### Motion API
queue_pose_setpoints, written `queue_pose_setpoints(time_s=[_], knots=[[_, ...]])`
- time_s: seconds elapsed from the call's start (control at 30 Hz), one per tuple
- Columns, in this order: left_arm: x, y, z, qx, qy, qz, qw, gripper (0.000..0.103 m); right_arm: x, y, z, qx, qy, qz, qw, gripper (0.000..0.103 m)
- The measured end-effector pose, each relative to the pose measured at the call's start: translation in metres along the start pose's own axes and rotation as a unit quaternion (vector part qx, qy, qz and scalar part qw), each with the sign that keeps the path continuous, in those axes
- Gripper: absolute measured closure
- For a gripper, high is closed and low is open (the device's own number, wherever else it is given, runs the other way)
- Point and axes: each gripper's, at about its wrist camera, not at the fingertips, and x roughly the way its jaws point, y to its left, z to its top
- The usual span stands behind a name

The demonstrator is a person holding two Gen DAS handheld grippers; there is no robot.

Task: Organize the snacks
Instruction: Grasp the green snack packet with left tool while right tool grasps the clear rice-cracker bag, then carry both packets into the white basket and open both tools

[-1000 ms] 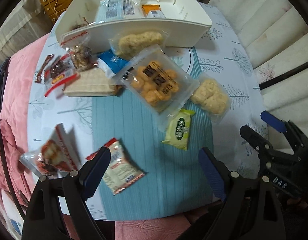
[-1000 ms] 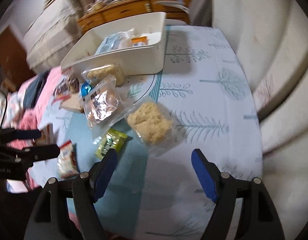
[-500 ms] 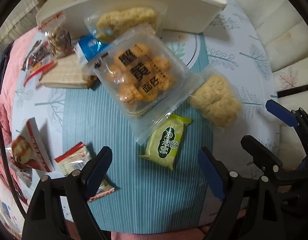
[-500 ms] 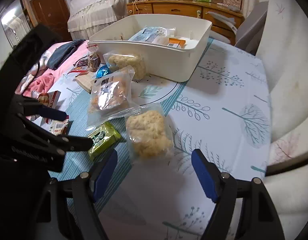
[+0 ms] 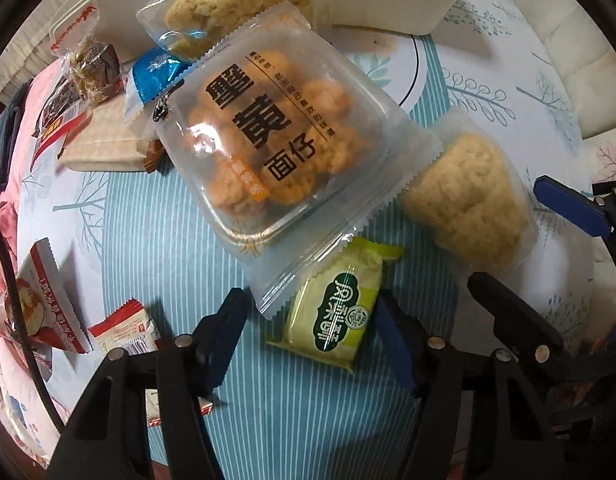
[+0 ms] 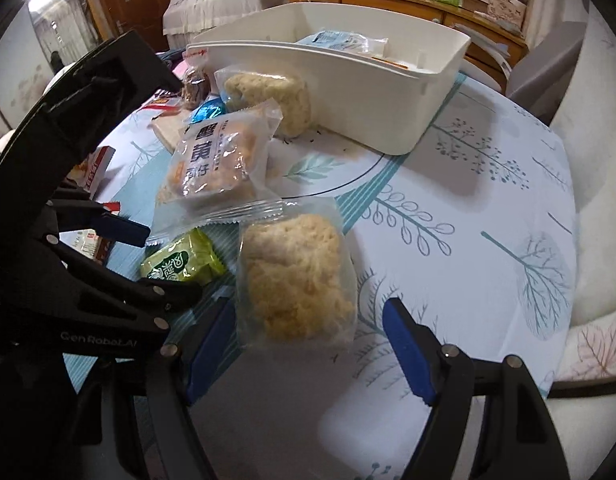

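- The left gripper [image 5: 312,332], black with blue pads, points down over the blue-striped patch of the tree-printed tablecloth [image 6: 488,216]. Its jaws have just been closing, and the small green-and-yellow wrapped pastry [image 5: 338,312] lies between them; one blue pad is just beside the packet's right edge, the other stands clear, so nothing is pinched yet.
- The right gripper [image 6: 308,344] hangs with its jaws spread wide on either side of the near end of a clear bag holding a pale, crumbly rice cake [image 6: 295,276]. The pads do not press on it.
- A large frosted packet of golden round biscuits with bold black lettering [image 5: 275,140] lies just beyond the green pastry, its lower corner overlapping the pastry's top.
- A second clear-bagged rice cake [image 6: 267,96] leans against the wall of the white rectangular plastic bin [image 6: 368,92], which already holds a light-blue packet [image 6: 336,40] and others.
- To the left lie a small red-and-white sachet [image 5: 123,328], a red-edged packet [image 5: 43,300], a shiny blue wrapper [image 5: 155,74], a flat beige wafer pack [image 5: 103,144] and a clear bag of brown nutty pieces [image 5: 93,68].
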Motion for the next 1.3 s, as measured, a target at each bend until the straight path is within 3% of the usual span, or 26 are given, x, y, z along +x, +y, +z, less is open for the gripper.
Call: queue_pose_setpoints(time_s=[0.13, 0.27, 0.37, 0.8, 1.13, 1.3], knots=[[0.001, 0.000, 0.003, 0.000, -0.006, -0.001, 1.0000, 0.044, 0.005, 0.000, 0.002, -0.003, 0.003, 0.007, 1.000, 0.027], [-0.006, 0.007, -0.003, 0.004, -0.018, -0.004, 0.9998, 0.060, 0.012, 0.007, 0.003, -0.006, 0.011, 0.015, 1.000, 0.040], [-0.006, 0.014, -0.005, 0.004, -0.025, -0.010, 0.9996, 0.065, 0.011, 0.006, 0.003, 0.011, 0.014, 0.023, 1.000, 0.047], [-0.027, 0.030, -0.025, 0.019, -0.046, -0.034, 0.9982, 0.068, -0.004, -0.009, -0.007, 0.109, 0.030, 0.047, 0.993, 0.060], [-0.081, 0.070, -0.040, 0.026, -0.057, -0.087, 0.9943, 0.068, -0.031, -0.020, -0.002, 0.181, 0.002, 0.045, 0.982, 0.063], [-0.124, 0.084, -0.043, 0.047, -0.088, -0.110, 0.9889, 0.068, -0.048, -0.015, 0.013, 0.196, -0.025, 0.046, 0.979, 0.063]])
